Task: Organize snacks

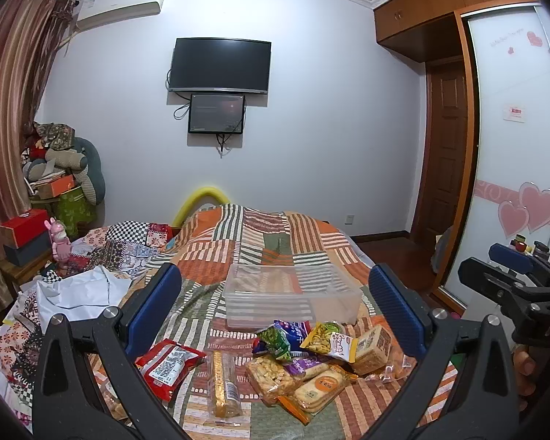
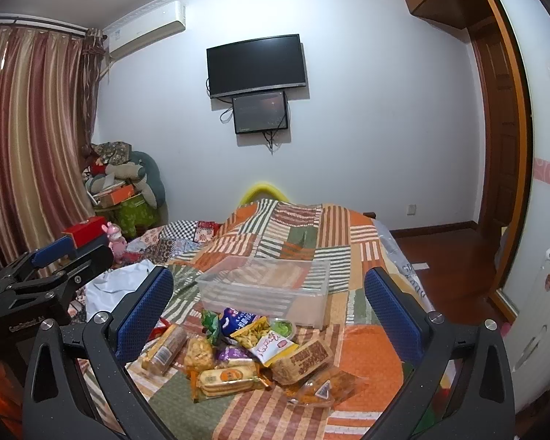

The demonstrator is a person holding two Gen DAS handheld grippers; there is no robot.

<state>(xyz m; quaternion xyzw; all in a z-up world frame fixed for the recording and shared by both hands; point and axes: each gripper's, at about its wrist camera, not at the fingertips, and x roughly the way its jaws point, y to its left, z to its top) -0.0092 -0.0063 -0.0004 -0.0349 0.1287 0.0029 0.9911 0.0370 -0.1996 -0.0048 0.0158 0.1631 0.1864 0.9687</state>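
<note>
Both blue-padded tools hover low over the bed [image 1: 260, 242]: the left hand-held gripper [image 1: 275, 315] and the right hand-held gripper [image 2: 269, 315] each stand wide open, holding nothing. Just beyond them a heap of snack packets [image 1: 304, 363] lies loose on the patchwork quilt, a red packet [image 1: 168, 365] a little apart to the left. Right behind the heap sits a clear, empty plastic bin [image 1: 293, 295]. Taking an outlying single packet by its edge first would likely avoid dragging neighbours.
</note>
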